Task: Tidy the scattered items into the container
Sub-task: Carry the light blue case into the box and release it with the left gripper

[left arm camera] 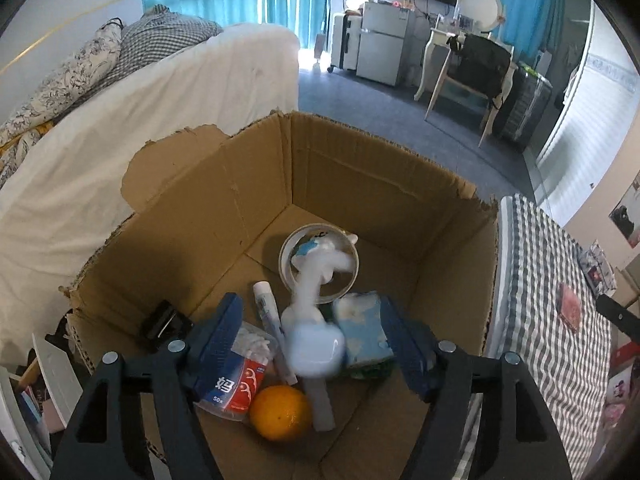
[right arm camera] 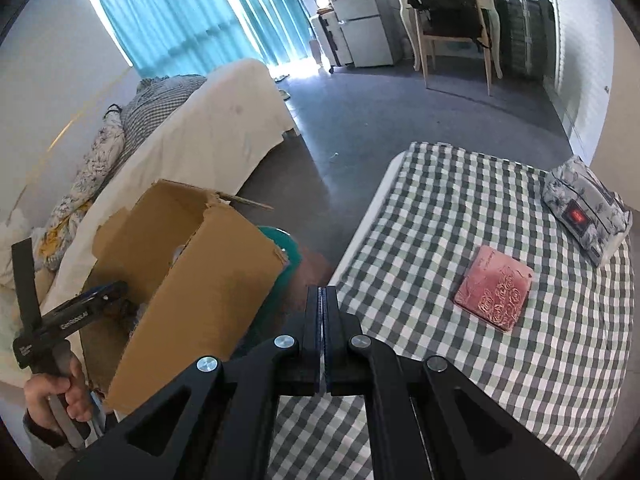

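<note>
The cardboard box (left arm camera: 360, 168) holds a tape roll (left arm camera: 344, 276), a toothpaste tube (left arm camera: 266, 308), a bag of cotton swabs (left arm camera: 240, 380), an orange (left arm camera: 280, 412) and a blue tissue pack (left arm camera: 364, 332). My left gripper (left arm camera: 316, 344) is open above the box. A blurred white and pale blue item (left arm camera: 314, 332) hangs between its fingers, not touching them. My right gripper (right arm camera: 322, 304) is shut and empty over the checked table (right arm camera: 440, 200). A pink patterned wallet (right arm camera: 494, 288) and a printed pouch (right arm camera: 584, 208) lie there. The box (right arm camera: 208, 280) is to its left.
A white-covered sofa (left arm camera: 140, 120) with pillows stands behind the box. A teal stool (right arm camera: 284, 248) sits beside the box. A chair (right arm camera: 452, 28), a desk and a small fridge (right arm camera: 360, 28) stand at the far wall across grey floor.
</note>
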A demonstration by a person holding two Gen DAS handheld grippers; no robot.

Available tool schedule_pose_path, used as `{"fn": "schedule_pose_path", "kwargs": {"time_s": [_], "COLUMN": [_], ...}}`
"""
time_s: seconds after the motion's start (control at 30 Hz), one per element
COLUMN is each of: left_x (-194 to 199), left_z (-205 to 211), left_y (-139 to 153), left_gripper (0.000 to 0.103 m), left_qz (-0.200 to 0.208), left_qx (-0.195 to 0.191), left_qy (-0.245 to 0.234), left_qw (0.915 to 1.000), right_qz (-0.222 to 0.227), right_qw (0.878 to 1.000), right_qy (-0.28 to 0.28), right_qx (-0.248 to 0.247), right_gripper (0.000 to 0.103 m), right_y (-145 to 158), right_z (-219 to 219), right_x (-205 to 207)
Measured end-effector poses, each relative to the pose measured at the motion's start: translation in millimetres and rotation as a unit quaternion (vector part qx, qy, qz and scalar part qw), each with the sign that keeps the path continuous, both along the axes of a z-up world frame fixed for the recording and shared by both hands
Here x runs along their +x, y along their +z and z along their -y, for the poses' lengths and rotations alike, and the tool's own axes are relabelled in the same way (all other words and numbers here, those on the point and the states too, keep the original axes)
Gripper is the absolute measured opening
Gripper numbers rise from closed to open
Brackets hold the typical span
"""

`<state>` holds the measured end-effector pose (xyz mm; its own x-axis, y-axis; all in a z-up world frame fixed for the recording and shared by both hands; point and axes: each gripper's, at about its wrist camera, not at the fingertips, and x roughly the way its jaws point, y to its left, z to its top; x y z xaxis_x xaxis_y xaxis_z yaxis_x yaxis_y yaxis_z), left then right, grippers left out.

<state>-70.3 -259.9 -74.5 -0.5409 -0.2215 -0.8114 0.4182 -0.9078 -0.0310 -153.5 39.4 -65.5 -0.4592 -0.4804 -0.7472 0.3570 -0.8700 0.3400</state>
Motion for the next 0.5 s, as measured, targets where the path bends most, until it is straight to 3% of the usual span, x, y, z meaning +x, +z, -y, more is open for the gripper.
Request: {"fn": "schedule_pose_path", "kwargs": {"time_s": [0.1,0.17,0.23,0.27,0.37,0.5], "left_x": [0.4,1.0,0.0,0.1,-8.4,-30.2], "left_z": [-7.3,-17.5,-38.0,-50.7,-93.4,-162.6], "left_y": [9.3,19.1,32.0,37.3,48.8,41.9], "left_gripper": [0.074,0.075,0.082,0.086,0.088,0.093], "left_qz": [-0.011,-0.024,-0.042,-0.052,-0.068,-0.063], "left_qx": [-0.003,-0.005,-0.008,-0.008,-0.007,-0.004], "left_qy": [-0.005,-0.017,-0.04,-0.053,-0.104,-0.177], "left_qw": [0.9999,0.9996,0.9983,0.9972,0.9922,0.9822], "right_qz": [0.001,-0.002,-0.009,-0.015,-0.029,-0.036], "right_qw": [1.0,1.0,0.999,0.998,0.995,0.99], "right_qy": [-0.011,-0.021,-0.042,-0.054,-0.09,-0.137], "right_qx": [-0.006,-0.008,-0.016,-0.02,-0.008,0.021], "right_gripper": [0.002,0.012,0.053,0.061,0.072,0.085], "right_y": [1.6,3.7,7.8,10.2,17.0,20.8], "right_z": [-12.4,-22.7,-41.4,-51.9,-82.1,-123.2], "right_x": [0.1,1.9,5.1,7.3,14.0,20.2]}}
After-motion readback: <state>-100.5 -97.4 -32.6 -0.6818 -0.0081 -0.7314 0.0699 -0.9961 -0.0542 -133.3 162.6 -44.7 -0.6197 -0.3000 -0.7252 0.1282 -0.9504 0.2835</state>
